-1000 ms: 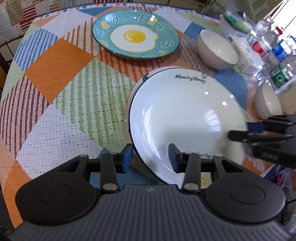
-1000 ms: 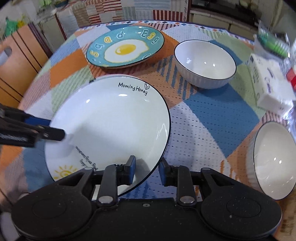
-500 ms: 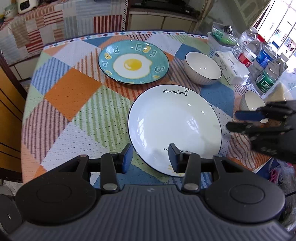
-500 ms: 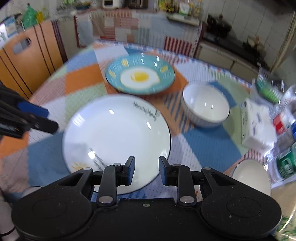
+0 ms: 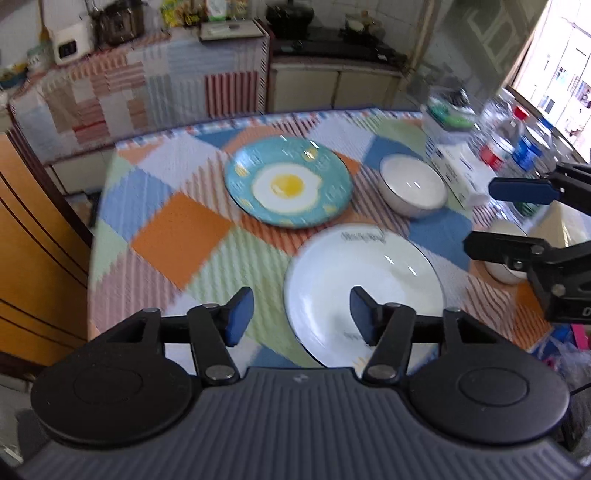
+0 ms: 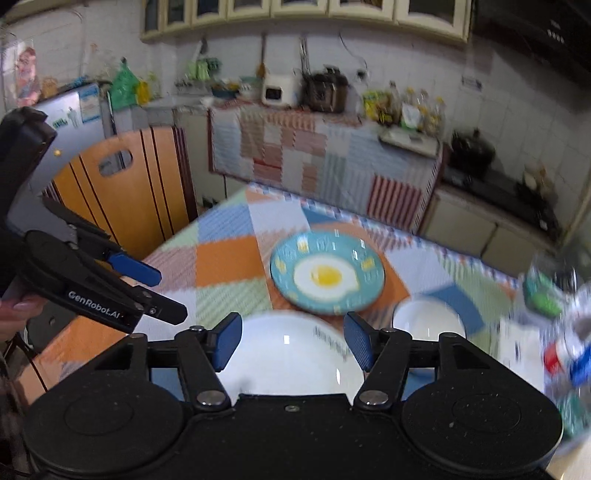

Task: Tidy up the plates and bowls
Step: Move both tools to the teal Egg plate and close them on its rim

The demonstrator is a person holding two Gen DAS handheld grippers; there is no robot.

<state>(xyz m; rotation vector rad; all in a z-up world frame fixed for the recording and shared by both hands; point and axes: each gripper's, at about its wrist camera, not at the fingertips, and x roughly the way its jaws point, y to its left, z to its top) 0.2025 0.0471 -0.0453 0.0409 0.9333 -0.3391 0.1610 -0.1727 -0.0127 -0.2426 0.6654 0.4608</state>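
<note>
The left claw point(image 5: 301, 314) is hanging above the tabletop point(image 5: 177, 221) with its blue-padded jaws opening and nothing between them, the near rim of the white plate point(image 5: 364, 275) showing far below the gap. The right claw point(image 6: 291, 341) is likewise opening on empty air above that same white plate point(image 6: 288, 360). The tabletop is wearing a patchwork cloth of orange, blue, green and striped squares, and the white plate is lying flat near its front edge, just in front of the teal fried-egg plate point(image 5: 288, 182). A white bowl point(image 5: 412, 188) is sitting to the right of the teal plate, and a second white bowl point(image 5: 506, 254) is standing near the right edge, partly behind the right claw's fingers point(image 5: 517, 190). Behind the tabletop, a counter draped in a matching patchwork cloth point(image 5: 147, 88) is carrying small appliances. Only the left wrist view is showing the second bowl, the window point(image 5: 554, 66) and the water bottles point(image 5: 513, 140) clearly; only the right wrist view is showing the wall cabinets point(image 6: 303, 11), the tiled wall, an orange wooden chair back point(image 6: 125, 192), and a fingertip point(image 6: 20, 306) of the person gripping the left tool's handle. Both tools are pointing steeply downward toward the tabletop, and much of each picture is blurred.
</note>
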